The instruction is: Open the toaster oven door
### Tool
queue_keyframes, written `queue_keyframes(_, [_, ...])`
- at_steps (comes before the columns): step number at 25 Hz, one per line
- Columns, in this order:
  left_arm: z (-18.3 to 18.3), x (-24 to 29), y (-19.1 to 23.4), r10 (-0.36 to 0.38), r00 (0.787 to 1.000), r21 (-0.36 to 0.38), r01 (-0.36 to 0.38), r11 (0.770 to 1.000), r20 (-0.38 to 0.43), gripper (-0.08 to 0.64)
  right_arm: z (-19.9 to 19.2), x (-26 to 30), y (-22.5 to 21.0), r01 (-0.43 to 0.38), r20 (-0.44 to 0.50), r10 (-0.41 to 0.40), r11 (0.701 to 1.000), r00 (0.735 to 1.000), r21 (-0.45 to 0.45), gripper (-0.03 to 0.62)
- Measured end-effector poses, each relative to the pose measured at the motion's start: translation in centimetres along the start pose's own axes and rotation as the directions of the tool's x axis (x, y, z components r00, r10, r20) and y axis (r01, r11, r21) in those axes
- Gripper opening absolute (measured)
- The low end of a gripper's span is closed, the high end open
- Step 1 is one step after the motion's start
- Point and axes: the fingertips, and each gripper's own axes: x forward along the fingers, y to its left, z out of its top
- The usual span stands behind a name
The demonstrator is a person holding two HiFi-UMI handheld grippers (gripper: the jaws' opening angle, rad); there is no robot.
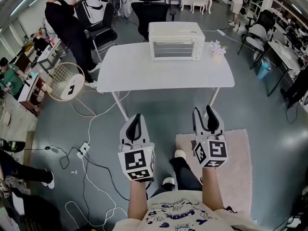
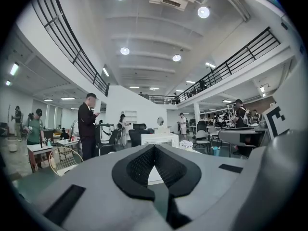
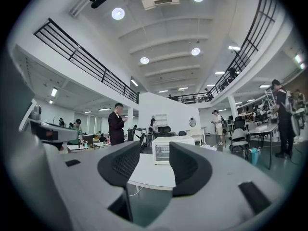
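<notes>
A white toaster oven (image 1: 176, 42) stands at the far middle of a white table (image 1: 144, 73), with its glass door closed and facing me. Both grippers hang over the floor, well short of the table's near edge. My left gripper (image 1: 135, 117) points at the table with its black pads meeting at the tips and nothing between them. In the left gripper view, the left gripper (image 2: 154, 148) half hides the toaster oven (image 2: 160, 139). My right gripper (image 1: 203, 110) is open and empty. In the right gripper view, the toaster oven (image 3: 169, 150) shows far off through the gap of the right gripper (image 3: 155, 149).
A small flower pot (image 1: 217, 48) sits on the table's right end. Office chairs (image 1: 153, 9) and a standing person (image 1: 67, 23) are behind the table. A round wire fan (image 1: 65, 81) stands at the left. Cables and a power strip (image 1: 83, 150) lie on the floor, with a pink rug (image 1: 236, 167) at the right.
</notes>
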Motion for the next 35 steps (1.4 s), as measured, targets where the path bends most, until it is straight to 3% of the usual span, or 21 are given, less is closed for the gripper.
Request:
queue_keyframes(9, [-0.1,7.0,0.7,0.030,1.000,0.003,-0.030,1.000,0.005,0.005,-0.5,7.6,-2.2,-0.035,0.004,0.035,0.999,0.999,0.005,0.192])
queue_keyframes(25, [3.6,26.0,0.2,0.079,0.996,0.014,-0.080,0.997,0.033,0.005,2.0,26.6,-10.0,-0.092,0.027,0.092,0.996,0.995,0.004,0.192])
queue_keyframes(35, [3.2,33.6,-0.5,0.109,0.994,0.013,-0.109,0.994,0.010,0.005,1.0,33.6,-14.1,-0.105,0.006,0.105,0.994,0.994,0.025,0.192])
